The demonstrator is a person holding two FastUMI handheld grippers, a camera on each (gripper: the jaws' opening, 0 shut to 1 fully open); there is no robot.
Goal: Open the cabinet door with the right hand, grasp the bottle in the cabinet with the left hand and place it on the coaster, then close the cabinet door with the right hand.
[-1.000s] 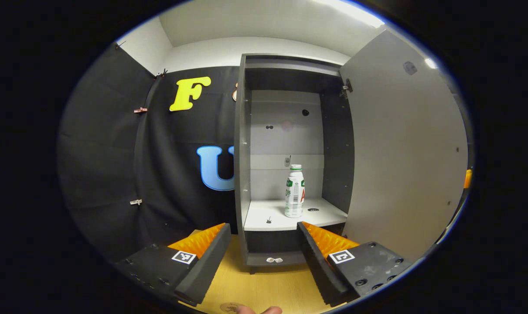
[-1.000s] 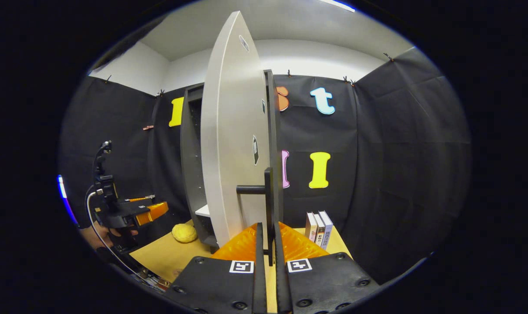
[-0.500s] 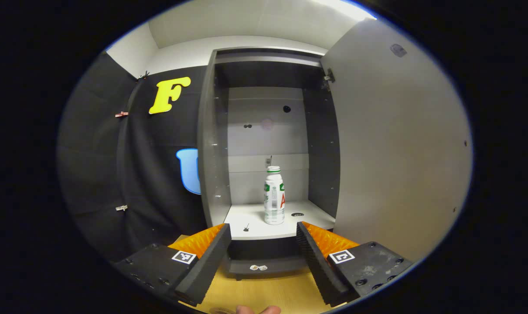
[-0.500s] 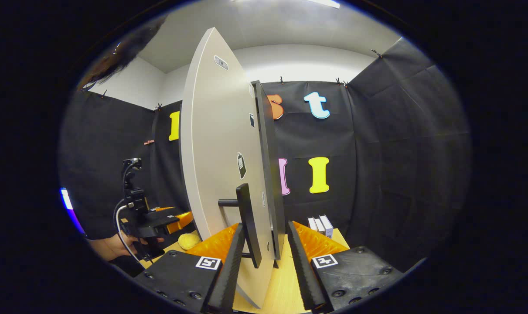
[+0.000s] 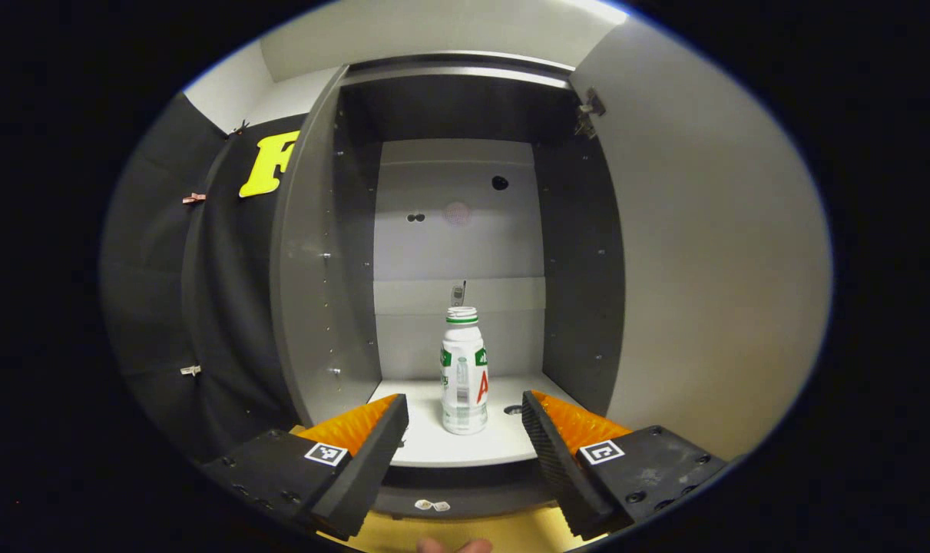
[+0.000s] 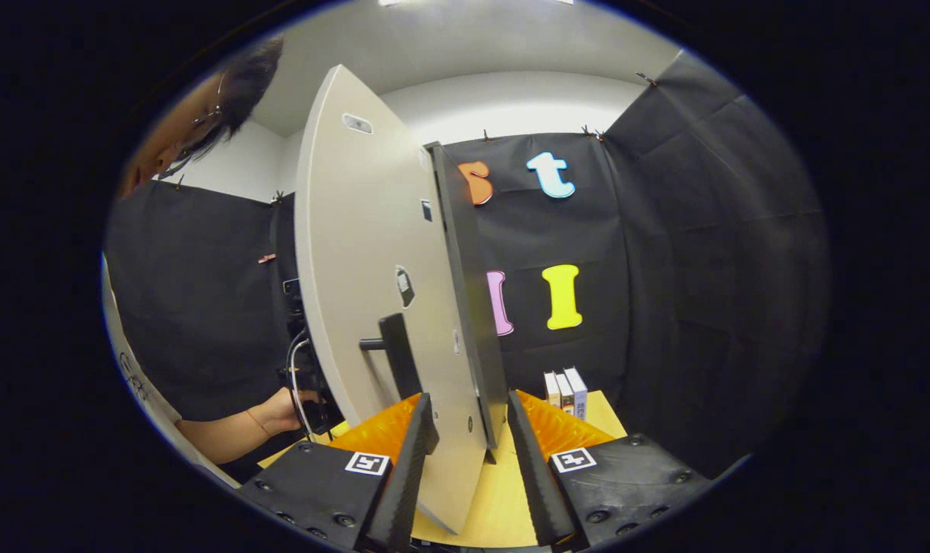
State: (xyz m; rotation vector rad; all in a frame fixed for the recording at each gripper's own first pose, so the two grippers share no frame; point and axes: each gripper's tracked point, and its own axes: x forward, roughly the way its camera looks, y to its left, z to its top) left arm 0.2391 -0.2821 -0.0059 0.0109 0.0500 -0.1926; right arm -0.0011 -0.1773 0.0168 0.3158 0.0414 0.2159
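The white plastic bottle (image 5: 464,371) stands upright on the grey cabinet's shelf (image 5: 503,445), ahead between my left gripper (image 5: 463,430) fingers; the open cabinet door (image 5: 703,253) hangs to its right.

Cabinet door (image 5: 710,253): pale grey panel, swung wide open to the right of the cabinet (image 5: 319,261); dark bar handle (image 6: 398,355) on its outer face. Bottle (image 5: 464,371): white plastic, green band at the neck, printed label, upright on the pale shelf (image 5: 465,445) inside, free-standing near the front centre.

walls: black cloth (image 6: 703,253) | ceiling: white (image 6: 465,38) | tabletop: wood (image 6: 503,491)
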